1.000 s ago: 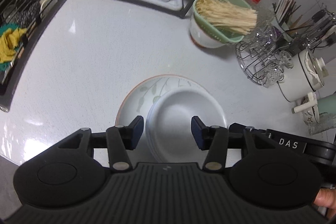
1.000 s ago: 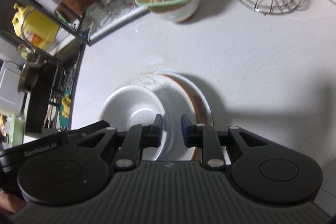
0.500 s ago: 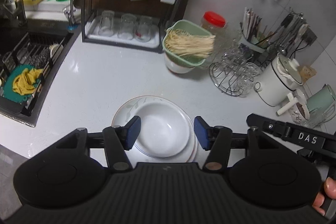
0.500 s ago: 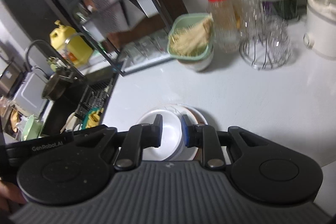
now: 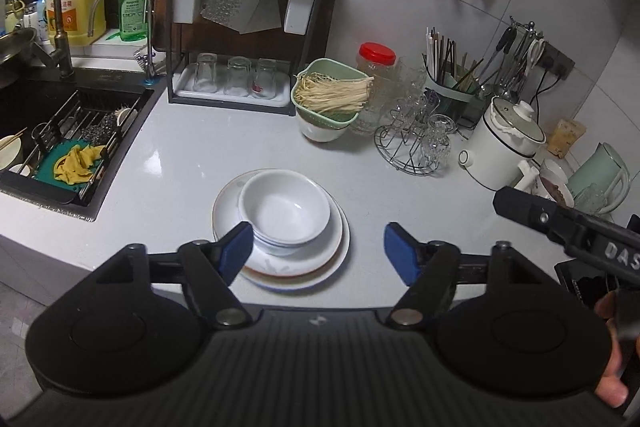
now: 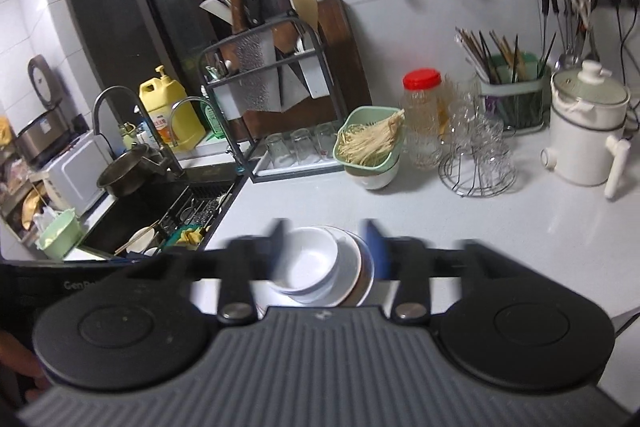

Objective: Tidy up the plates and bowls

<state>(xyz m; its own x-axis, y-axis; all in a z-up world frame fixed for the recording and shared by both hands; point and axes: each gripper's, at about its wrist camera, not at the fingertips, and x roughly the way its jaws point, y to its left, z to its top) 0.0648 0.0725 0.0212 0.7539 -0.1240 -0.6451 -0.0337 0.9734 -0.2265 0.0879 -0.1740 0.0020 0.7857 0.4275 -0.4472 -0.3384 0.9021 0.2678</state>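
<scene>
A white bowl (image 5: 286, 213) sits stacked on white plates (image 5: 320, 263) near the counter's front edge. The stack also shows in the right wrist view, bowl (image 6: 310, 261) on plates (image 6: 356, 283). My left gripper (image 5: 318, 253) is open and empty, raised above and in front of the stack. My right gripper (image 6: 330, 251) is open and empty, its fingers blurred, held high above the stack. The right gripper's body (image 5: 568, 231) shows at the right of the left wrist view.
A sink (image 5: 60, 131) with a rack lies left. A dish rack (image 5: 240, 27) with glasses stands at the back. A green basket of noodles on a bowl (image 5: 328, 103), a wire glass stand (image 5: 416, 143), a white pot (image 5: 504, 143) and a chopstick holder (image 6: 512, 95) stand behind.
Both grippers have risen and pulled back from the stack, which now looks smaller. The right gripper's fingers have spread from nearly shut to open. The left gripper has also opened wider.
</scene>
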